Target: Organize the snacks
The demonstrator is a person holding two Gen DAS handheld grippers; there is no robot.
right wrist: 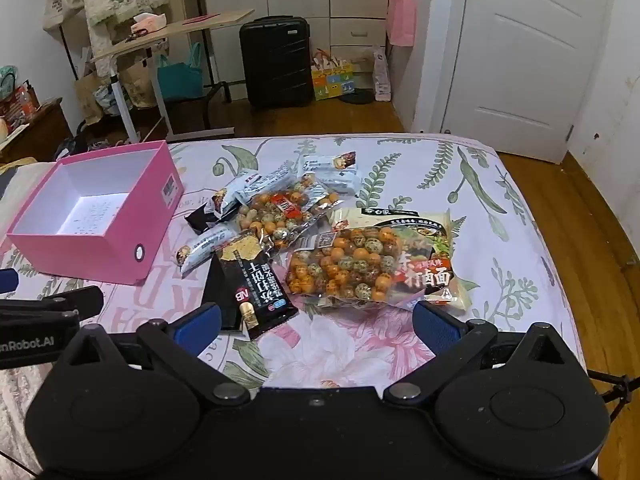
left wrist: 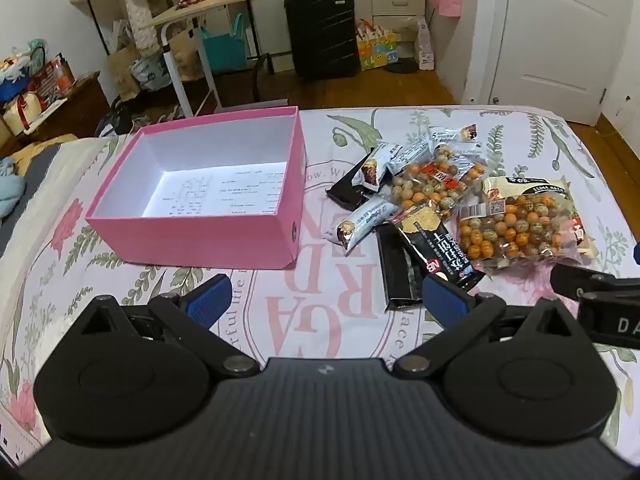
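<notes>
Both grippers, left (left wrist: pixel 326 300) and right (right wrist: pixel 316 322), spread wide, holding nothing; pink box (left wrist: pixel 192 236) mid-left, snack pile (left wrist: pixel 440 200) center-right.

dim, soft focus, fisheye-bent edges

One pink box (left wrist: pixel 192 236) is being seen toward the bedspread's left edge. Two clear bags of coated nuts (right wrist: pixel 344 268), three black snack packets (right wrist: pixel 252 288), and at least four white bar wrappers (left wrist: pixel 362 220) are being counted nearer its middle.
</notes>
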